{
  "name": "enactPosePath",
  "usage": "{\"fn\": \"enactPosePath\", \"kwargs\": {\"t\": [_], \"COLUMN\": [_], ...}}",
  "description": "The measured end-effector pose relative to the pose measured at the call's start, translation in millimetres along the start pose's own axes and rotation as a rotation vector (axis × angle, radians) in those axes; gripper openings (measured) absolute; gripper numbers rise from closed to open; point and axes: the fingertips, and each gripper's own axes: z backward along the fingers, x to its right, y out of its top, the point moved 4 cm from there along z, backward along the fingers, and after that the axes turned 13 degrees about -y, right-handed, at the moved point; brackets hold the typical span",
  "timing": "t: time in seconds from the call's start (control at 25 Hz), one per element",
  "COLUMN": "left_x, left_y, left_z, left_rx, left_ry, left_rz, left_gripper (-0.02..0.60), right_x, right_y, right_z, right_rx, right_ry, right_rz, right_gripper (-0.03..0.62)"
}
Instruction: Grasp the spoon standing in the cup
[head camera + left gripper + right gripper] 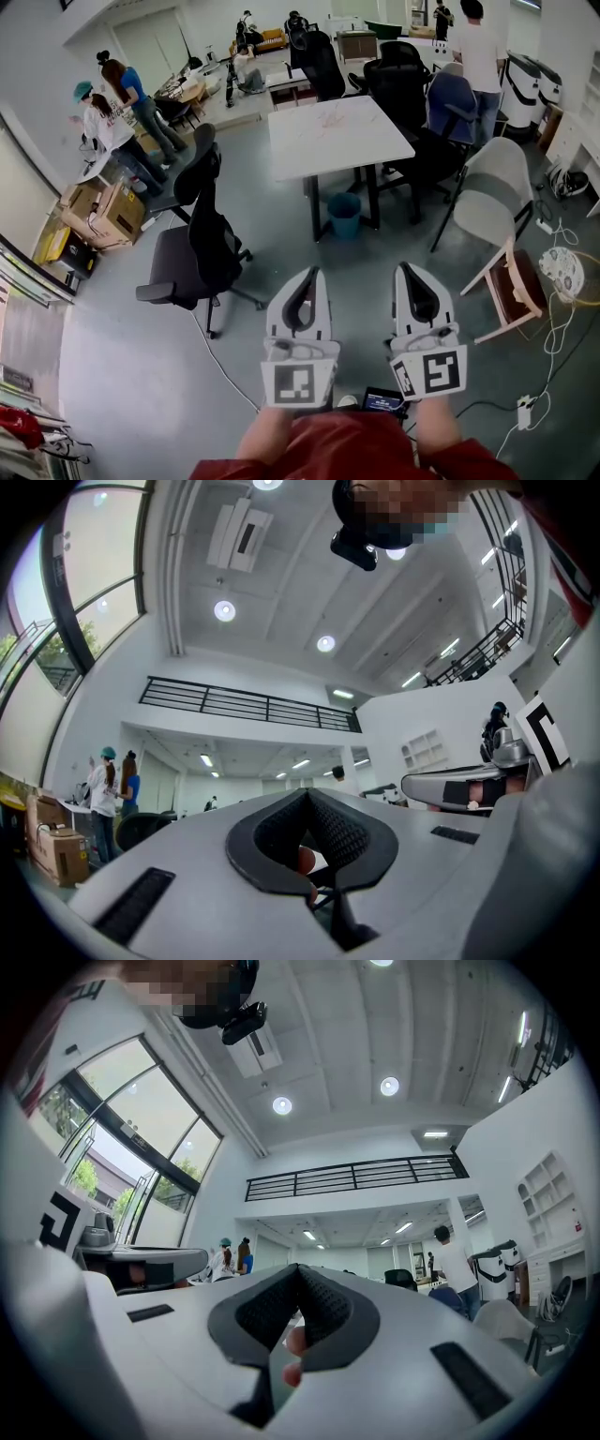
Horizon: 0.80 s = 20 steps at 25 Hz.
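Holding both grippers low in the head view above the floor, you have not started: the left gripper (314,274) at 7 o'clock and the right gripper (405,270) at 5 o'clock have jaws clenched on nothing, and no view shows the spoon or the cup.

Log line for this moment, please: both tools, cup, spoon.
left tool: shut, empty | right tool: shut, empty | both short of white table | cup, spoon: not in view | grasp: not begun

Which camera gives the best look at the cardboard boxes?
Head view: the cardboard boxes show clearly, from above. The left gripper view catches them small at its edge; the right gripper view misses them.
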Motion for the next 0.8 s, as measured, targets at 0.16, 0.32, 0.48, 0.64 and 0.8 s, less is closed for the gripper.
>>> {"fn": "enactPosePath", "kwargs": {"t": [0.16,0.32,0.48,0.64,0.8], "left_x": [-0.7,-4.0,-9.7,-21.9,-43.2], "left_y": [-2.7,-4.9,-9.0,-15.0,-24.3], "left_z": [-3.4,-9.9,-14.5,-22.5,-33.0], "left_rx": [0.003,-0.001,0.008,0.026,0.013], "left_ry": [0.001,-0.003,-0.007,0.001,0.013], "left_rz": [0.007,0.009,0.008,0.017,0.029], "left_gripper": [0.009,0.009,0.008,0.009,0.009], "right_x": [2.0,4.0,2.0,0.6,-6.6], "right_y": [-2.9,-4.9,-7.4,-16.1,-24.9], "right_z": [-2.6,-9.3,-17.8,-31.0,-55.0], "right_rx": [-0.003,-0.013,-0.005,-0.016,-0.019], "right_ry": [0.0,-0.002,-0.003,-0.006,-0.003], "right_rz": [0.011,0.021,0.012,0.027,0.019], "right_gripper": [0.012,0.012,0.012,0.012,0.012]}}
